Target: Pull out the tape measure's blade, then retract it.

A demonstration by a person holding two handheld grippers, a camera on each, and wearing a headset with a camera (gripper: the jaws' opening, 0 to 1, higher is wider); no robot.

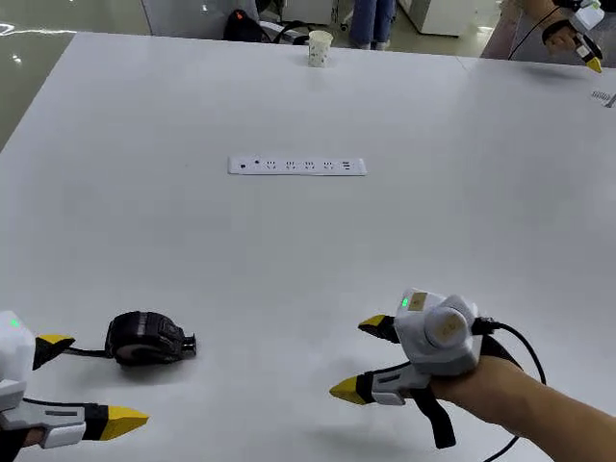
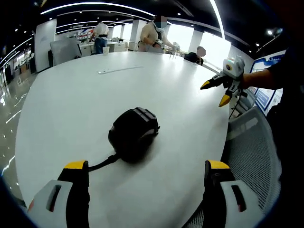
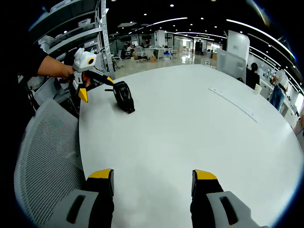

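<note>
The left gripper [image 1: 96, 378] is held at 8 o'clock in the head view, jaws released, and the tape measure [image 1: 146, 337] is found lying on the white counter [image 1: 433, 221] just beyond their tips. The right gripper [image 1: 356, 356], jaws likewise spread and empty, is held at 4 o'clock, well apart.

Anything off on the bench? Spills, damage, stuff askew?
Nothing stands out. The tape measure lies on the table, blade in, strap trailing toward the left tongs. The power strip lies flat and the paper cup stands upright.
</note>
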